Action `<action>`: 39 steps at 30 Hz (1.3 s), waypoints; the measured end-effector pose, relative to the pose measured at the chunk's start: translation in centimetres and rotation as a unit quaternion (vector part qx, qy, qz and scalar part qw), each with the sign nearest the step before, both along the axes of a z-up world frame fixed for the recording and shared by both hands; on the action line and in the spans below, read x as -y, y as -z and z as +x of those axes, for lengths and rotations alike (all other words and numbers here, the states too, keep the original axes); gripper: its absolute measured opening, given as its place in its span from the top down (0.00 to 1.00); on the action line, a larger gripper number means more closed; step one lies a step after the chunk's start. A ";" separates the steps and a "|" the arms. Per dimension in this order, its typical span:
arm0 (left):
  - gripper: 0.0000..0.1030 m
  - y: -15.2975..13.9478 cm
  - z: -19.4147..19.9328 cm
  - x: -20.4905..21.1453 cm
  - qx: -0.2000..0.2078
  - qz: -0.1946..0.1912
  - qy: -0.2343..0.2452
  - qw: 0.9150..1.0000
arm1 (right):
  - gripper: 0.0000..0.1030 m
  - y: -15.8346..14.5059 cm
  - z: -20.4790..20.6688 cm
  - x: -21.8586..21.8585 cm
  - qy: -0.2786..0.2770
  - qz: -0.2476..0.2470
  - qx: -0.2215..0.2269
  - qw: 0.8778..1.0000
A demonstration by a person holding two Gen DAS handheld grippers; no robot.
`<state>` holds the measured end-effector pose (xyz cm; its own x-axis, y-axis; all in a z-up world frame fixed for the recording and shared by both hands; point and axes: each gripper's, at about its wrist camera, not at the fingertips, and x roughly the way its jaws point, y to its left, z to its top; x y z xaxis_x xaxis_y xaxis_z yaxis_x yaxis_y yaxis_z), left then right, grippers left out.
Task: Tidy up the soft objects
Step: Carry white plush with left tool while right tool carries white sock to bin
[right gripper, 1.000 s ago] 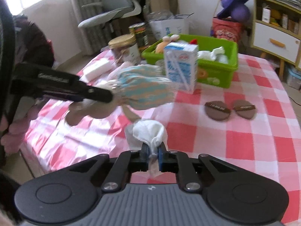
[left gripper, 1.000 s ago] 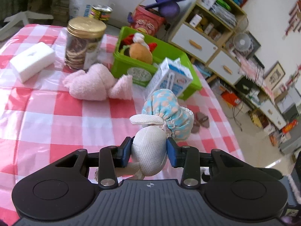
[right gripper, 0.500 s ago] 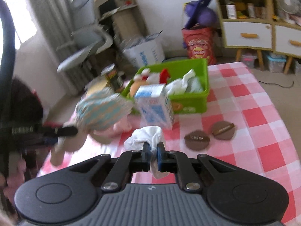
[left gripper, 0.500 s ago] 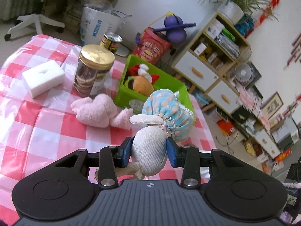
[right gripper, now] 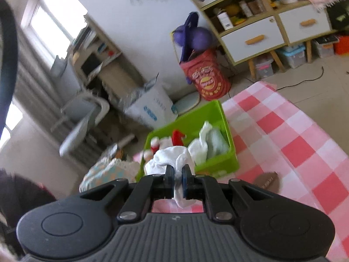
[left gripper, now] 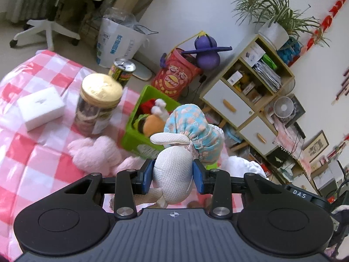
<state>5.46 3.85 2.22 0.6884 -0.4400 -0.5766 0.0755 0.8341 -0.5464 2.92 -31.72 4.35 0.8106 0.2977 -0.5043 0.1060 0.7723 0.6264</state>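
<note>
L gripper (left gripper: pixel 173 173) clamped on cream doll (left gripper: pixel 174 174) w/ blue bonnet, held above table just before green bin (left gripper: pixel 133 137). R gripper (right gripper: pixel 178 175) pinching white cloth (right gripper: pixel 168 161) near bin too. "DAS" on R gripper body; chip-logo red bag (left gripper: pixel 174 76) behind

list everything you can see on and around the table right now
doll: 1, cream with blue dress, in left gripper
cloth: 1, white, in right gripper
bin: 1, green, on table, holds toys and cloths
pink plush: 1, left of bin
jar: 1, gold lid, behind plush
white box: 1, left of jar
can: 1, far table edge
pad: 1 in view, brown, right of bin
tablecloth: red-white check
left gripper: shut on doll
right gripper: shut on cloth
</note>
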 end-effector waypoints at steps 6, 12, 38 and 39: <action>0.63 -1.3 3.4 2.2 0.022 0.036 0.011 0.999 | 1.00 1.2 3.0 0.7 0.030 0.023 -0.013 0.999; 0.63 -1.0 8.5 4.0 -0.003 0.056 0.032 0.998 | 1.00 2.1 6.5 0.8 0.031 0.017 -0.030 0.999; 0.62 8.1 19.6 12.4 -0.071 0.167 0.154 0.971 | 1.00 8.2 15.1 1.3 0.052 0.012 -0.036 0.998; 0.62 8.2 19.6 12.5 -0.072 0.170 0.157 0.970 | 1.00 8.3 15.1 1.2 0.051 0.007 -0.037 0.998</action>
<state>25.06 -8.68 -5.99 0.4527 -0.3830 -0.8052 0.2994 0.9159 -0.2673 18.03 -32.88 -3.94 0.7974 0.2242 -0.5602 0.2294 0.7460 0.6251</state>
